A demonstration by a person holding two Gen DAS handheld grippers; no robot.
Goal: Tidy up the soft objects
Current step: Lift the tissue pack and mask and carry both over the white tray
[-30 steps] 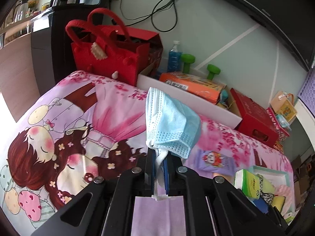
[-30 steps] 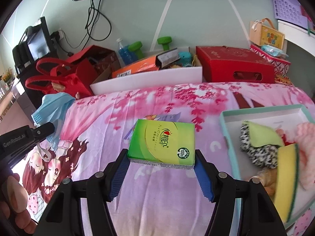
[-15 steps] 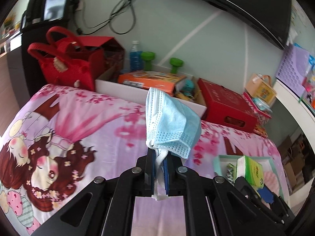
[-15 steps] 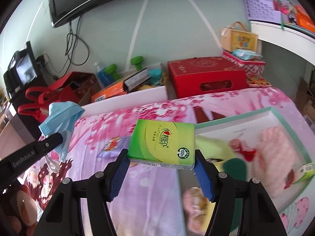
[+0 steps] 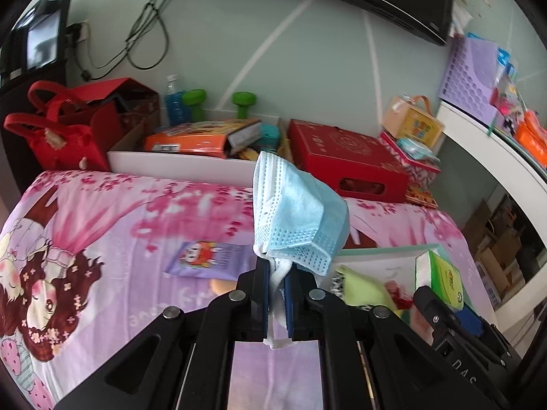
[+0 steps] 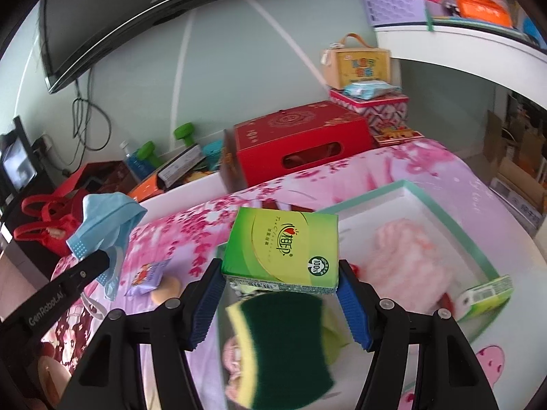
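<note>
My left gripper [image 5: 276,294] is shut on a blue face mask [image 5: 297,212] and holds it above the pink bedsheet; the mask also shows in the right wrist view [image 6: 106,218]. My right gripper [image 6: 280,294] is shut on a green tissue pack [image 6: 283,249] held above the teal-rimmed white tray [image 6: 441,205]. The pack also shows in the left wrist view [image 5: 441,280]. In the tray lie a green-and-yellow sponge [image 6: 283,345], a pink fluffy item [image 6: 407,256] and a small green pack [image 6: 485,295].
A purple wipes packet [image 5: 208,256] lies on the sheet left of the tray. Behind the bed stand a red box [image 5: 345,160], a white box of books [image 5: 191,164] and a red bag [image 5: 58,136]. A white shelf [image 5: 499,147] runs along the right.
Both grippers have swung right. The tissue pack now hangs over the tray's near-left part, and the mask has come closer to the tray. Both grips are unchanged.
</note>
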